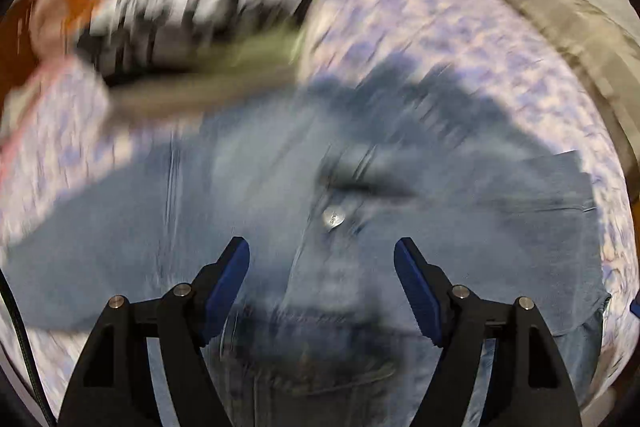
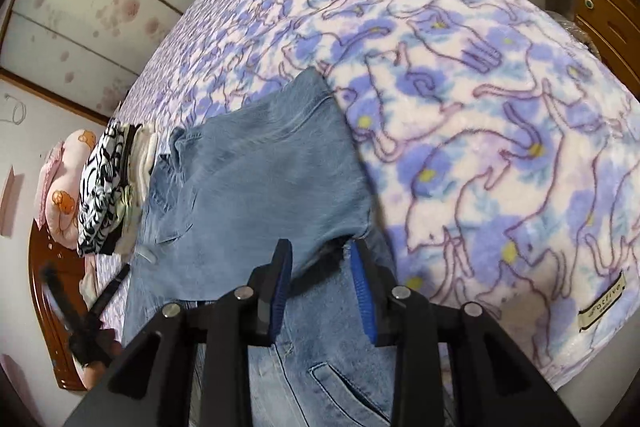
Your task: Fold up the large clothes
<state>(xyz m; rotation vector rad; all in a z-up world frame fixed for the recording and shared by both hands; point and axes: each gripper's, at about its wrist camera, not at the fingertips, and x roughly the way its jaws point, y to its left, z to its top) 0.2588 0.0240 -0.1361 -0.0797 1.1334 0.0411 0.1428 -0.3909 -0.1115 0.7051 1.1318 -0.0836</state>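
Light blue jeans [image 1: 280,187] lie spread on the bed, their metal button [image 1: 334,218] just beyond my left gripper [image 1: 322,247]. That gripper hovers over the waist area, open, with nothing between its blue pads; the view is motion-blurred. In the right wrist view the jeans [image 2: 248,179] are folded over, the upper layer lying on the lower one. My right gripper [image 2: 320,247] points down at the corner of that fold. Its pads stand apart with the denim edge between them, not pressed.
A purple cat-print blanket [image 2: 480,107] covers the bed. A stack of folded clothes topped by a black-and-white patterned piece [image 2: 100,187] [image 1: 200,7] lies beyond the jeans, beside a pink pillow [image 2: 60,195] and the wooden headboard [image 2: 44,307]. The blanket's edge drops off at right.
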